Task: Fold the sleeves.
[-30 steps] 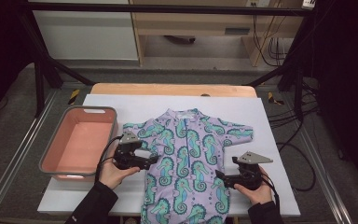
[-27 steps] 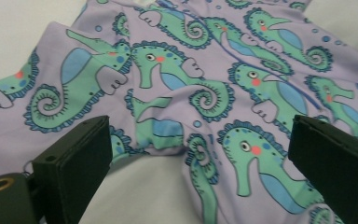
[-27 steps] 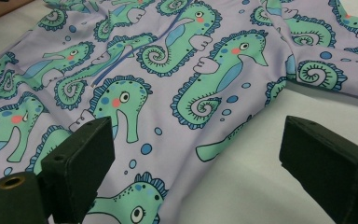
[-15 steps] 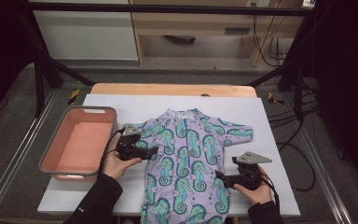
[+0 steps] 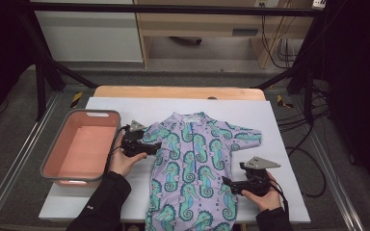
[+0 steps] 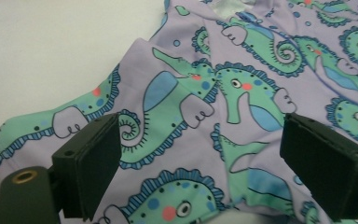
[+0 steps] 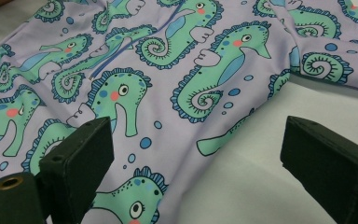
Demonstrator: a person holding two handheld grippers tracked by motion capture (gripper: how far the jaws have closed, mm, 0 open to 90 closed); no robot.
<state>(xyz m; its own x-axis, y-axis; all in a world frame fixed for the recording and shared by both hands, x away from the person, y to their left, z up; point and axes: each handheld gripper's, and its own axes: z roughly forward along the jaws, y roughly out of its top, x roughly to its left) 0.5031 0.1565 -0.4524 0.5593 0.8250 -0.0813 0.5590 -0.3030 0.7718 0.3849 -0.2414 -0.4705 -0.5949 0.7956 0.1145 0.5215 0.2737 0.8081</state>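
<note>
Two pairs of black jaws stand apart over one garment, and neither pair presses on the cloth. Your left gripper (image 5: 155,145) sits at the near sleeve of the lilac short-sleeved baby swimsuit printed with green seahorses (image 5: 197,168); its jaws have just been closing a little, yet in the left gripper view its fingers (image 6: 95,158) are spread wide with the sleeve's folded fabric lying between them, unpinched. Your right gripper (image 5: 227,183) rests at the suit's lower right edge, and in the right gripper view its fingers (image 7: 81,163) are parted too, one above printed cloth, the other above bare table.

One swimsuit lies flat, front up, collar away from you, both sleeves out, on one white sheet covering the table (image 5: 279,144). A blue zip line (image 7: 114,56) runs down the garment's middle.

One shallow grey-rimmed rectangular bin with a pink inside (image 5: 82,147) stands on the table's left part, just beside your left hand (image 5: 125,161). Your right hand (image 5: 265,195) grips its tool near the table's front edge. Two dark sleeves enter from the bottom of the high view.
</note>
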